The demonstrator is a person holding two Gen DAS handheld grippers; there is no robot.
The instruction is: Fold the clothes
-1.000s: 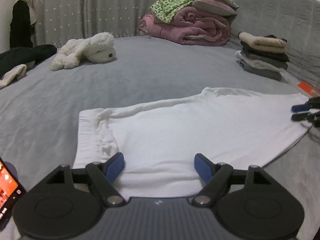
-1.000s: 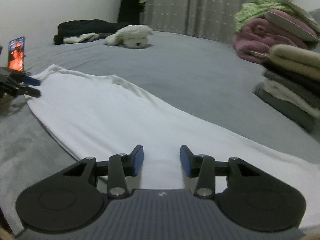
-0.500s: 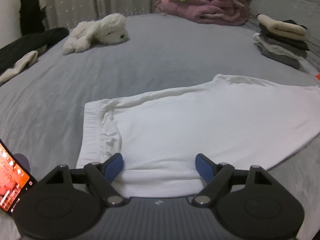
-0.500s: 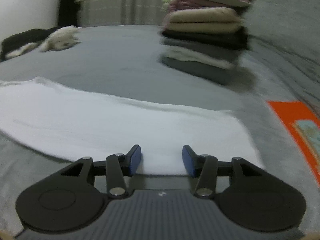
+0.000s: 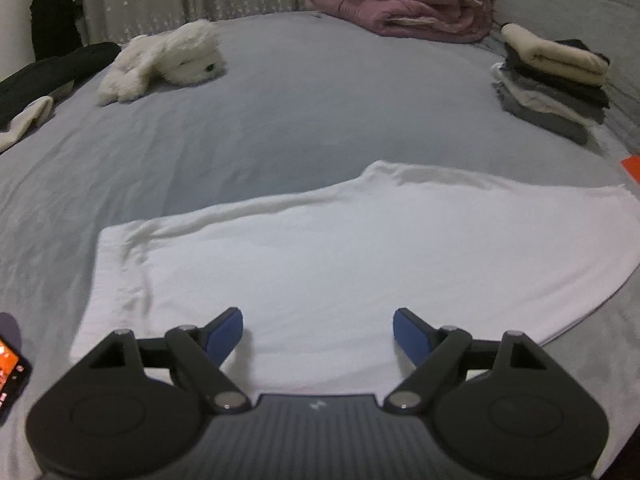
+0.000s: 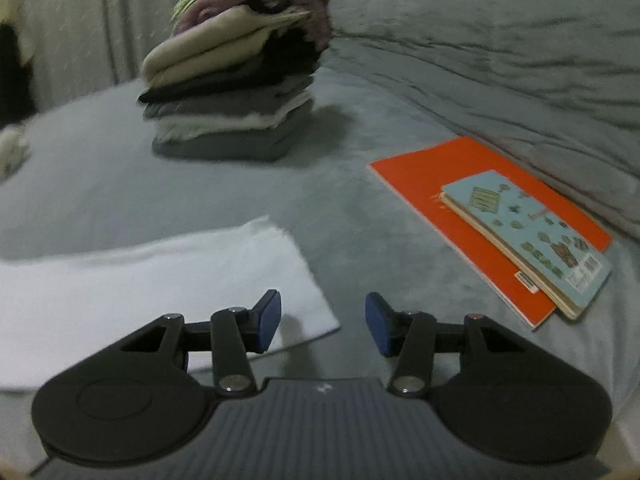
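White pants [image 5: 360,264] lie flat on bed just ahead of my left gripper [image 5: 318,330], its jaws wide and empty. Right gripper [image 6: 323,322], part-open and empty, sits at the cuff corner. Fabric looks soft, light, floppy; I'd pinch waistband and cuff edges.

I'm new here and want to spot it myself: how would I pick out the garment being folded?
Look at the big grey bed. Near its front edge a white garment lies spread flat. Unlike the folded stack of clothes, it is pale, long and alone.
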